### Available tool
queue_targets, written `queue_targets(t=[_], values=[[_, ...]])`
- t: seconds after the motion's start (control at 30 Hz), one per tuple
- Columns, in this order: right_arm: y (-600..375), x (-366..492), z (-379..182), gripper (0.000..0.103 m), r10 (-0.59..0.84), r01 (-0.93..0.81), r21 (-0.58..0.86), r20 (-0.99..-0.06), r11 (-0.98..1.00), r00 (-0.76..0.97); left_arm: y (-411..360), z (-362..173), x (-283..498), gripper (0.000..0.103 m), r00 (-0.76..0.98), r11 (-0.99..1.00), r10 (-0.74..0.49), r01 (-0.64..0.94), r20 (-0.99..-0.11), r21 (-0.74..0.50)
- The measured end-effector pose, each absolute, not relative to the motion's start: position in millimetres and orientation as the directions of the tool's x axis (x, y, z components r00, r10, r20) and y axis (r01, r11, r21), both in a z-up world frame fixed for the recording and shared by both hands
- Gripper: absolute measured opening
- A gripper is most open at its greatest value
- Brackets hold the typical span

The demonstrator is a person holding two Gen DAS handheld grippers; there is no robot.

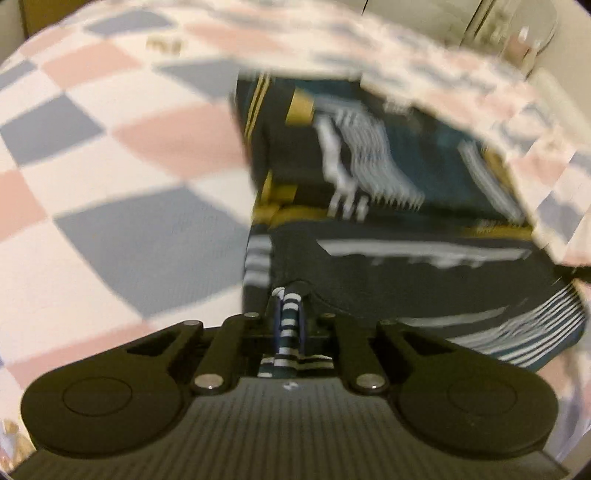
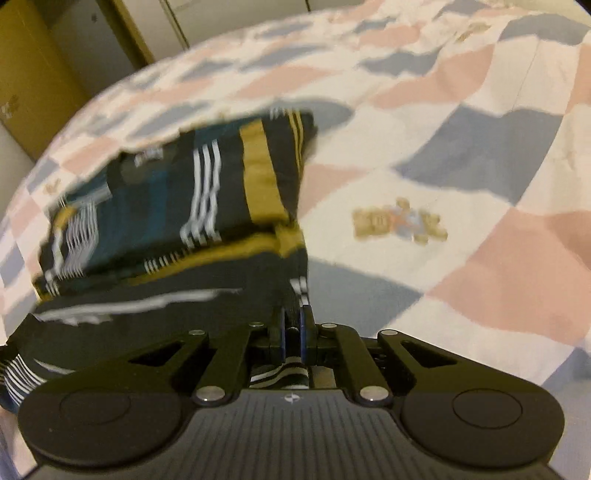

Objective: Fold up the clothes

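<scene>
A dark striped garment (image 1: 388, 173) with white, teal and mustard bands lies partly folded on a checked bedsheet (image 1: 122, 147). My left gripper (image 1: 290, 299) is shut on its near left edge, with striped cloth bunched between the fingers. In the right wrist view the same garment (image 2: 177, 206) spreads to the left, and my right gripper (image 2: 293, 314) is shut on its near right edge. Both views are blurred by motion. The near part of the garment hangs lifted between the two grippers.
The pink, grey-blue and white checked sheet (image 2: 461, 166) covers the whole bed and carries a small bear print (image 2: 400, 221). A brown cabinet (image 2: 33, 70) stands beyond the bed's far left edge. Pale furniture (image 1: 517, 29) shows at the far right in the left wrist view.
</scene>
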State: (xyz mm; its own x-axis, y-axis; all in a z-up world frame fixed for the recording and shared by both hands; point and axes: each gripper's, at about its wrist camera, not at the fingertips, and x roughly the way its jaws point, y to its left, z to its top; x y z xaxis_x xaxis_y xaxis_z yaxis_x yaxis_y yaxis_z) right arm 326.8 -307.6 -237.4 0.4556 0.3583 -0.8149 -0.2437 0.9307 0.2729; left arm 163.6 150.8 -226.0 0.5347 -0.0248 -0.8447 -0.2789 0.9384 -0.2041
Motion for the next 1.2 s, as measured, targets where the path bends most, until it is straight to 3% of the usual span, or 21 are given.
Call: queue_targets(t=[0.1,0.17,0.2,0.23,0.33,0.43,0.5,0.6,0.67,0.7,0.73,0.97,1.07,1.17,1.2], values=[[-307,328,-231,0.006,0.359,-0.249,0.27,-0.812,0.93,0.459,157,-227,164,0.01,0.516,0.944,-0.038,-0.261,-0.856,-0.199],[-309,329,-234,0.012,0.355,-0.224,0.282,-0.831,0.933,0.43,155,-243,168,0.019,0.445,0.948,-0.025,-0.273,-0.895,-0.162],[-312,329,-235,0.019,0.358,-0.205,0.297,-0.836,0.933,0.416,155,-250,170,0.029,0.407,0.95,-0.017,-0.277,-0.913,-0.142],[-315,328,-236,0.028,0.361,-0.186,0.311,-0.841,0.932,0.403,158,-248,164,0.031,0.41,0.938,-0.034,-0.301,-0.912,-0.17],[-324,327,-239,0.043,0.374,-0.128,0.352,-0.854,0.927,0.362,170,-238,144,0.03,0.426,0.891,-0.086,-0.372,-0.901,-0.261],[-347,310,-227,0.052,0.462,-0.102,0.457,-0.818,0.884,0.343,182,-229,125,0.031,0.446,0.829,-0.136,-0.438,-0.885,-0.348],[-360,296,-225,0.052,0.509,-0.084,0.509,-0.806,0.857,0.303,186,-228,109,0.032,0.448,0.781,-0.196,-0.467,-0.872,-0.415],[-369,282,-231,0.054,0.515,-0.066,0.519,-0.811,0.852,0.277,179,-232,107,0.032,0.445,0.782,-0.209,-0.458,-0.871,-0.422],[-369,277,-237,0.054,0.546,-0.047,0.555,-0.796,0.831,0.261,172,-236,108,0.028,0.439,0.797,-0.212,-0.439,-0.873,-0.415],[-367,276,-240,0.037,0.562,-0.047,0.569,-0.79,0.821,0.243,169,-238,109,0.008,0.437,0.804,-0.214,-0.43,-0.874,-0.411],[-365,275,-241,0.01,0.558,-0.056,0.561,-0.8,0.826,0.219,165,-240,110,0.005,0.434,0.811,-0.215,-0.42,-0.875,-0.408],[-371,281,-240,0.009,0.527,-0.061,0.524,-0.838,0.85,0.143,172,-239,95,0.008,0.375,0.884,-0.18,-0.343,-0.909,-0.316],[-361,281,-252,0.022,0.475,-0.054,0.472,-0.869,0.88,0.14,153,-254,107,0.012,0.313,0.935,-0.115,-0.286,-0.943,-0.21],[-351,277,-247,0.047,0.423,-0.082,0.414,-0.889,0.906,0.176,147,-242,109,0.016,0.321,0.946,-0.094,-0.265,-0.942,-0.185],[-349,275,-240,0.051,0.406,-0.108,0.392,-0.893,0.914,0.193,149,-237,106,0.017,0.32,0.948,-0.087,-0.264,-0.943,-0.177]])
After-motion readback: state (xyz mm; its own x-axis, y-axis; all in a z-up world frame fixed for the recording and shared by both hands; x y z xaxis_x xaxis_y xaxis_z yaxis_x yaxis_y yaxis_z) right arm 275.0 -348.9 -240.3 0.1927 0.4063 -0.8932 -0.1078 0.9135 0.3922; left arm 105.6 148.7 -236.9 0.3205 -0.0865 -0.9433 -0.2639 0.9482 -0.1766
